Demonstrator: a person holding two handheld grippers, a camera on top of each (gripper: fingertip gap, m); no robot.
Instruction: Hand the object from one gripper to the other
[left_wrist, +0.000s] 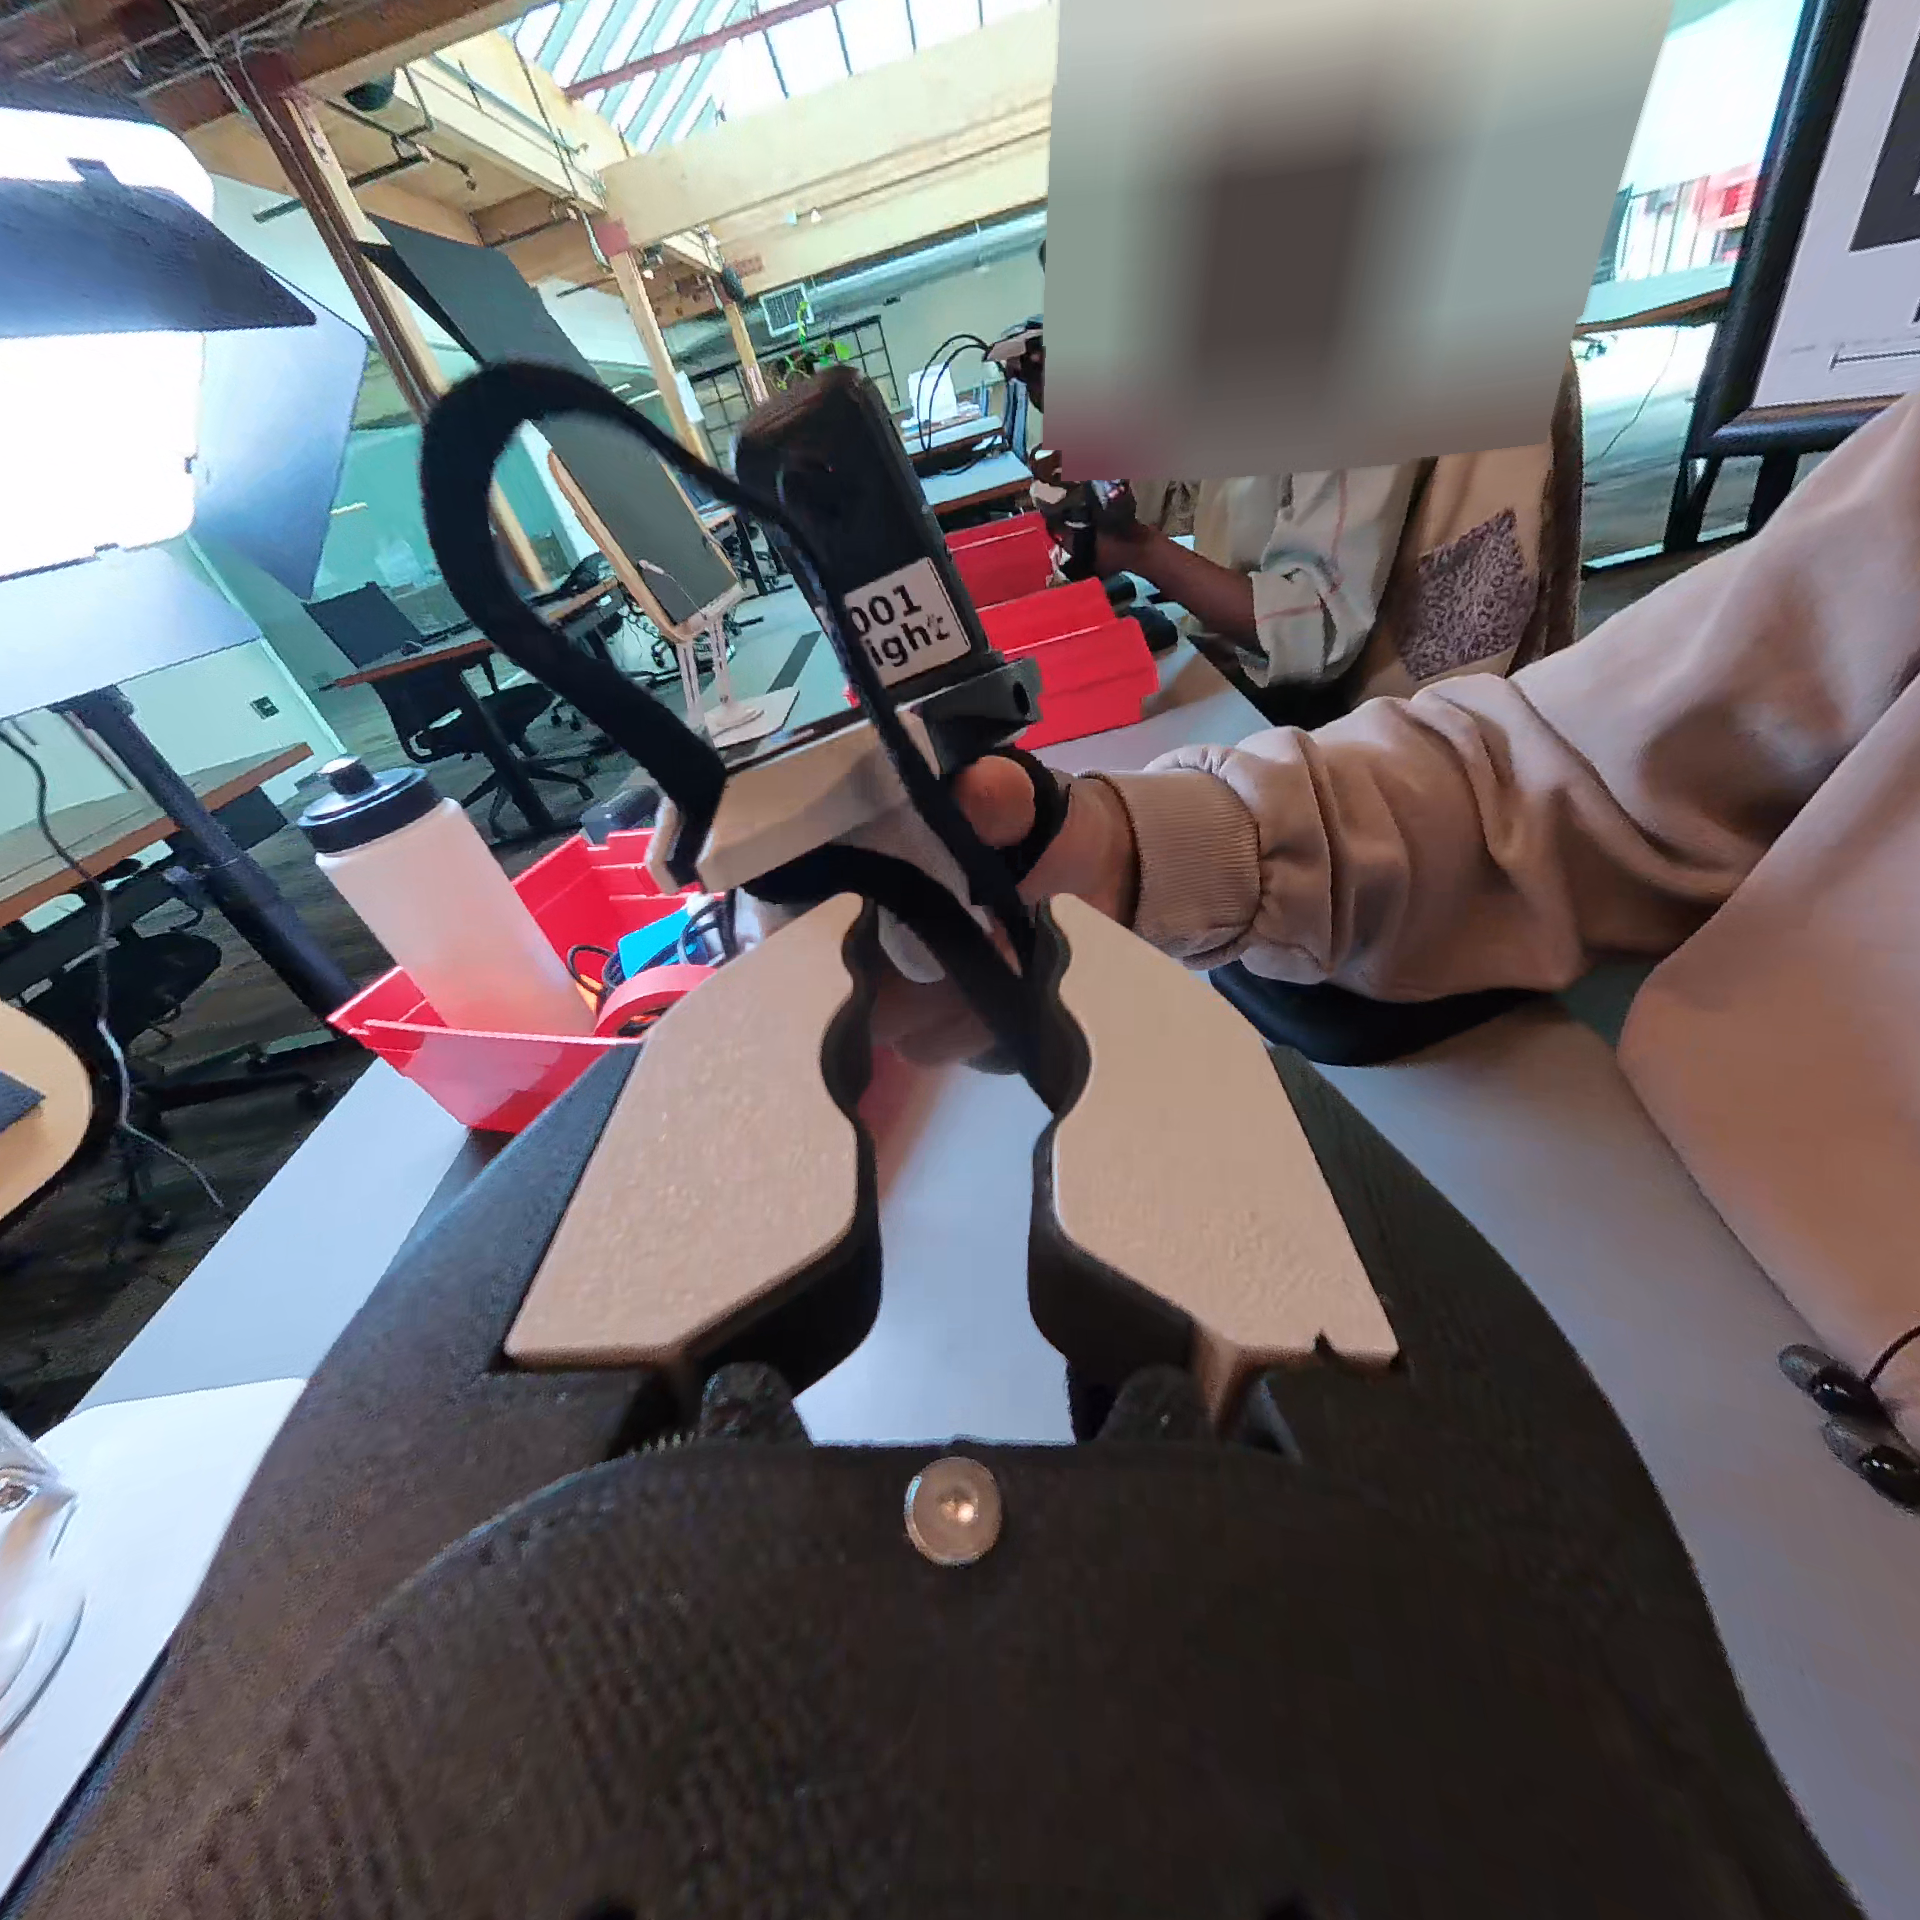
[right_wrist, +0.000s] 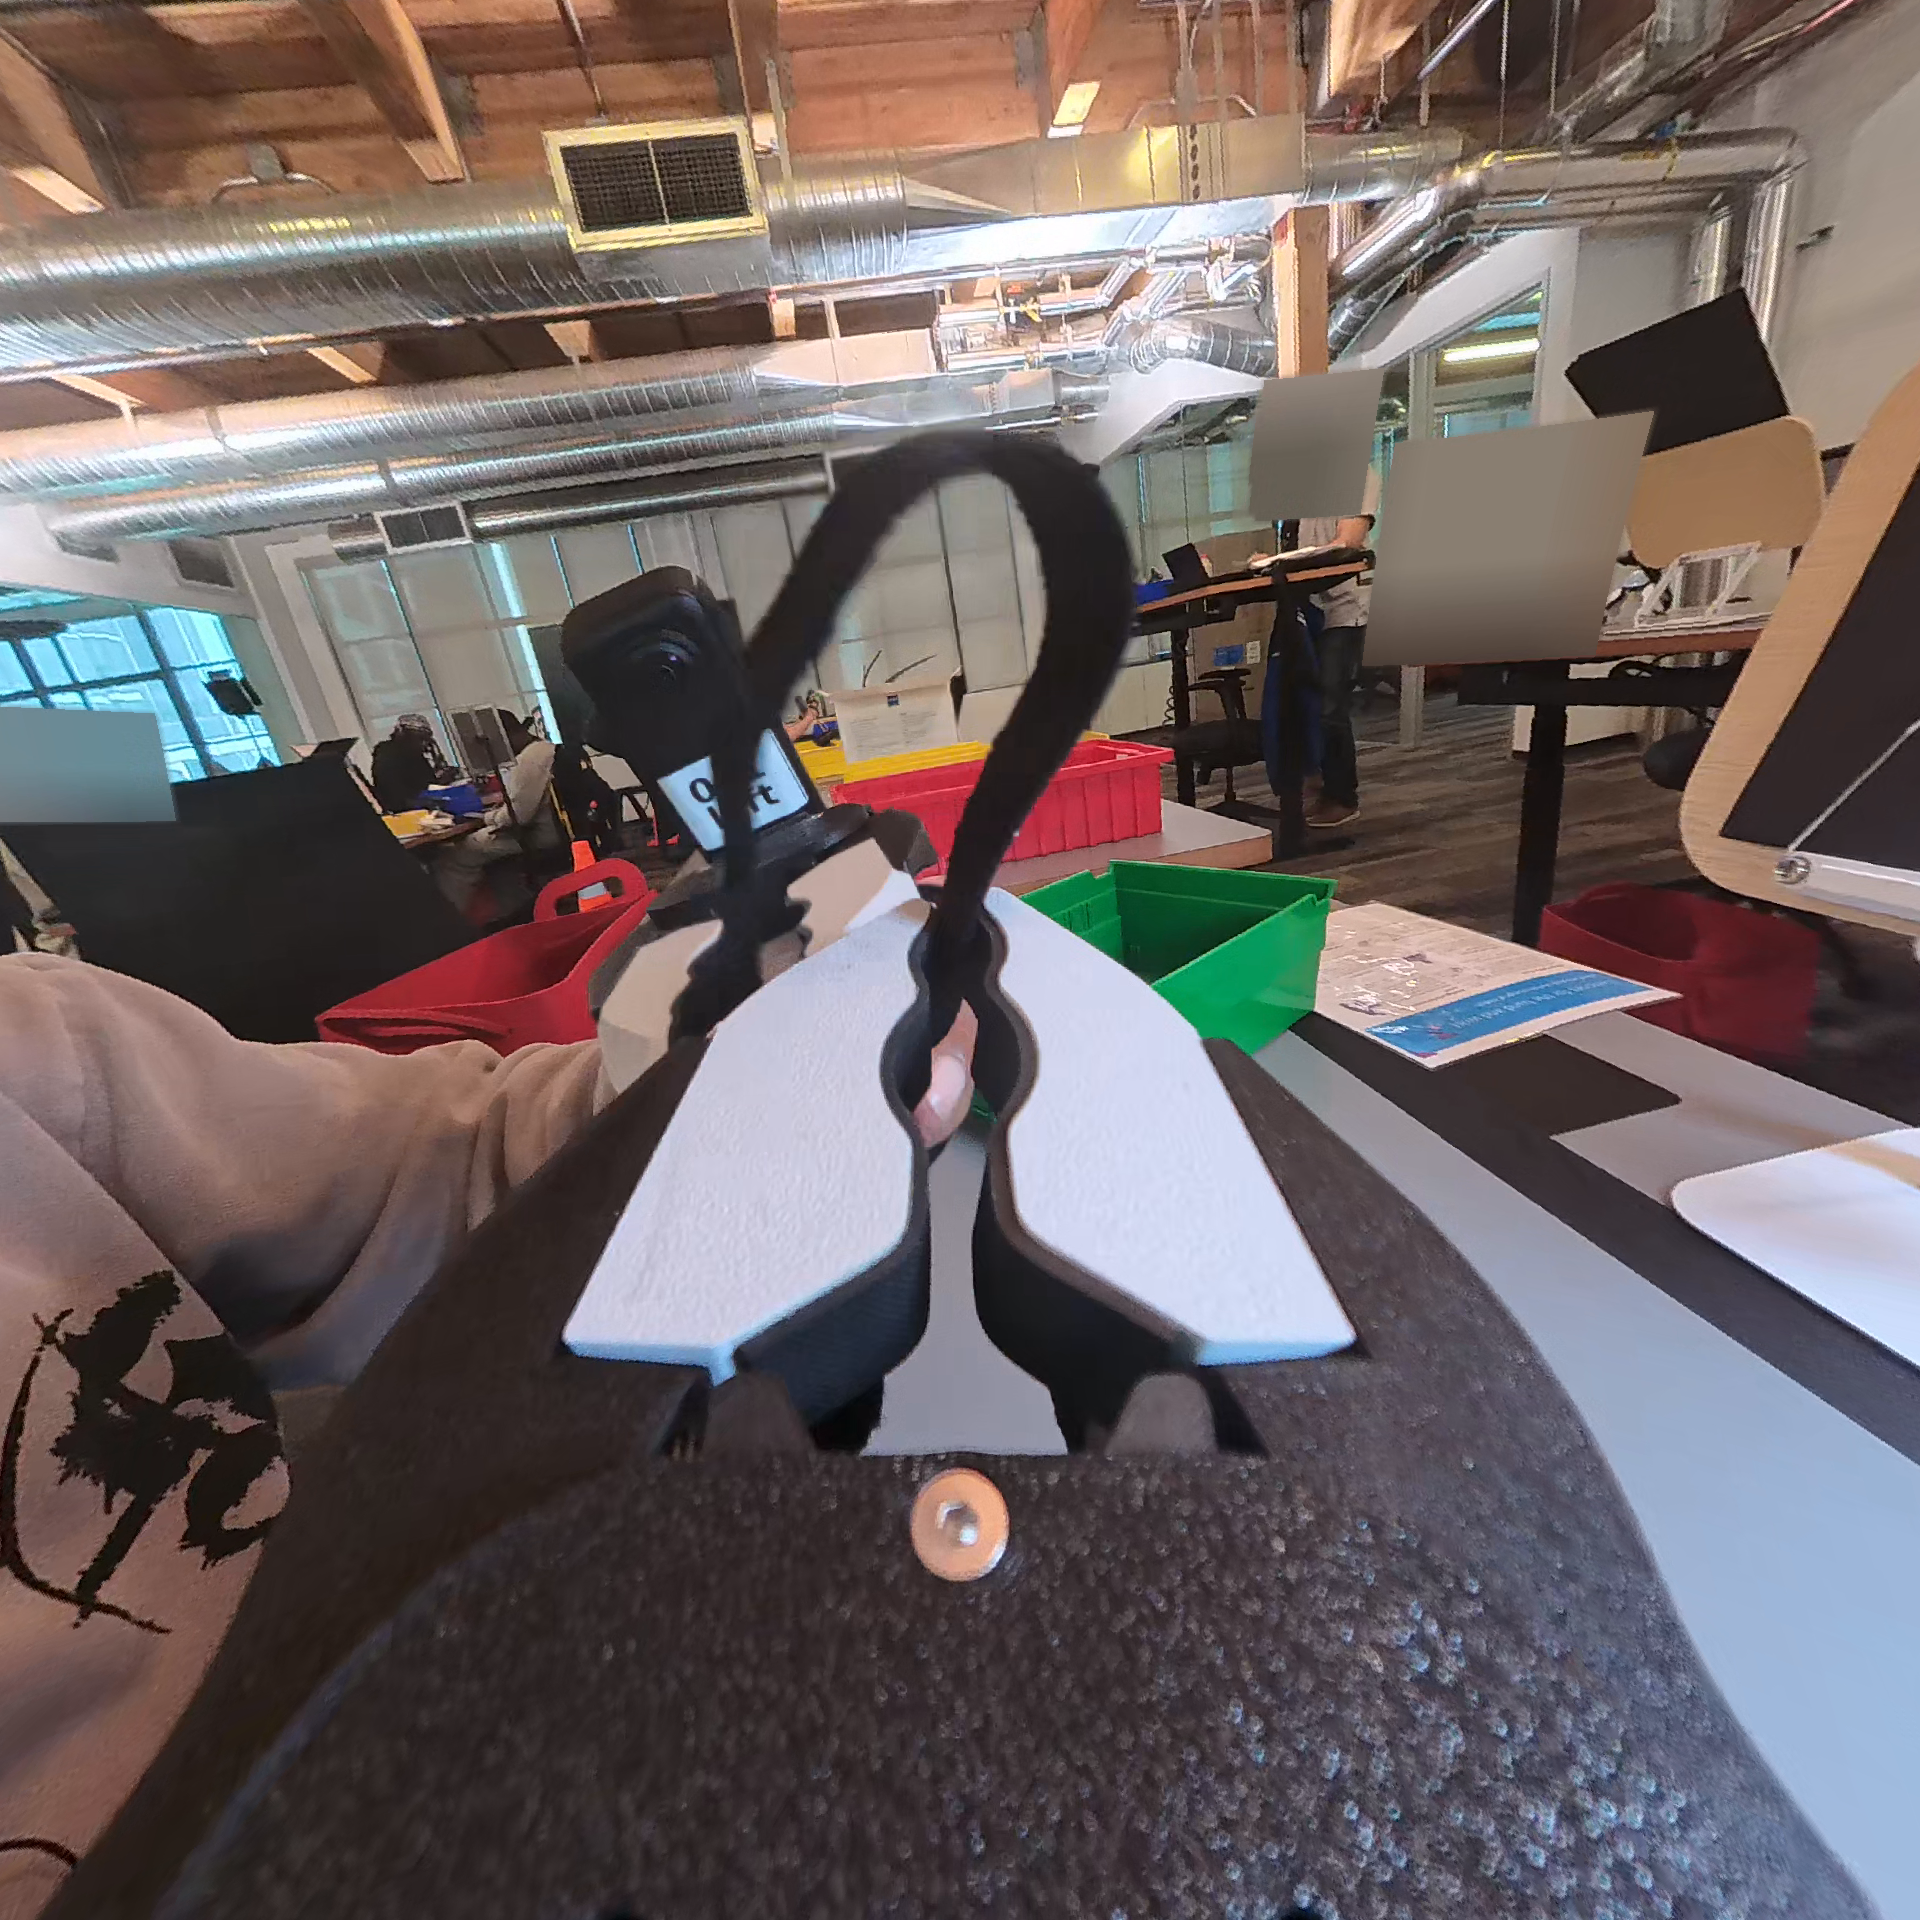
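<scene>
Left wrist view, nearest: the left gripper (left_wrist: 961, 971), its two pale fingers nearly together at the tips and clenched on one end of a black strap (left_wrist: 582, 623); a gap remains between the fingers farther back. The strap rises from these tips, arches up to the left in a loop and comes down to the right gripper (left_wrist: 831, 810) just beyond, held by a hand (left_wrist: 1023, 821) in a beige sleeve (left_wrist: 1455, 821). Right wrist view, nearest: the right gripper (right_wrist: 961, 961), its white fingers pinched on the other end of the strap (right_wrist: 1039, 623), which loops upward and descends to the left gripper (right_wrist: 758, 925) close ahead; both grippers thus grasp the strap, which hangs in the air above the grey table (right_wrist: 1662, 1455). Middle distance: a red bin (left_wrist: 488, 1049) holding a white bottle (left_wrist: 436, 894) on the left, and a green bin (right_wrist: 1216, 935) and a printed sheet (right_wrist: 1475, 987) on the right. Far: desks, office chairs, and ceiling ducts (right_wrist: 416, 270).
</scene>
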